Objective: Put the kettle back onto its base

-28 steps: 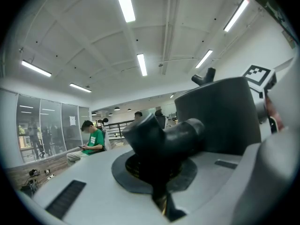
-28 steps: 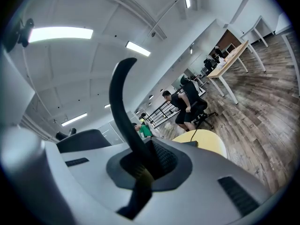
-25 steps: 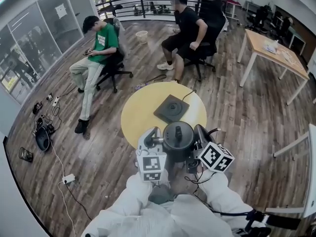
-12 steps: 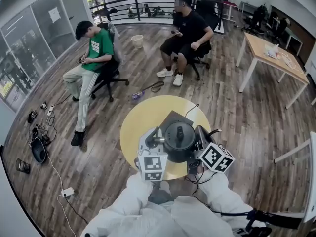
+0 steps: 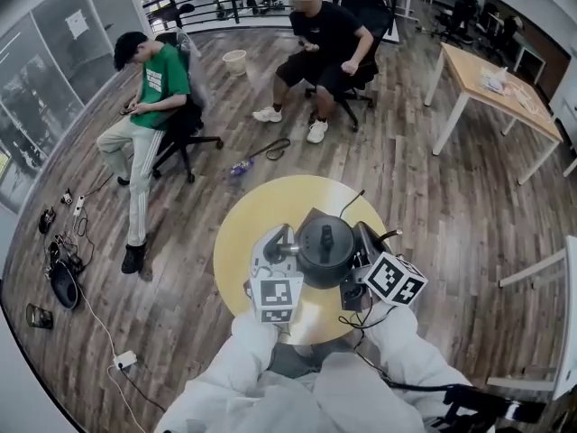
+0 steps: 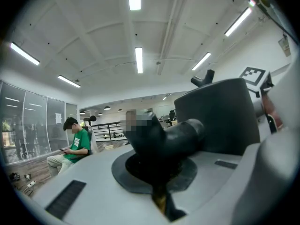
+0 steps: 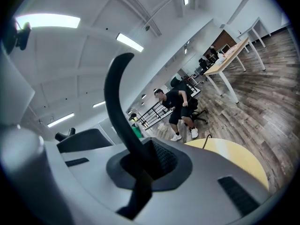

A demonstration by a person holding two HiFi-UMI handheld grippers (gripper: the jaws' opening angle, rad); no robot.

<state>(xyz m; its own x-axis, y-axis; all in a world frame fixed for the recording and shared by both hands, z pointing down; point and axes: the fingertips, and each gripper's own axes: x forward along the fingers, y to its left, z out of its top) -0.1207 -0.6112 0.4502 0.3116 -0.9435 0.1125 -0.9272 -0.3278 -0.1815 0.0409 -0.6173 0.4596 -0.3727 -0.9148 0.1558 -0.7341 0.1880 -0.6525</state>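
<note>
**Two claws, one kettle, base just ahead**

One black electric kettle [image 5: 325, 251], upright, lid knob on top, carried above the round yellow worktop [image 5: 248, 224] between both claws. Left claw [image 5: 288, 253]: pressed together on a dark stub at the kettle's left side, likely the spout. Right claw [image 5: 361, 249]: pinching the thin curved handle [image 7: 117, 97] on the opposite side. One square dark base [image 5: 309, 218], flat on the worktop, cord [image 5: 353, 201] trailing off the far edge, only a corner showing beyond the kettle. Base ahead of the kettle and below it, partly overlapped from above; clearance not readable. Judged remainder: short advance away from the body, centring over the base, then level descent. Neither hand nearer; load shared evenly.
</note>
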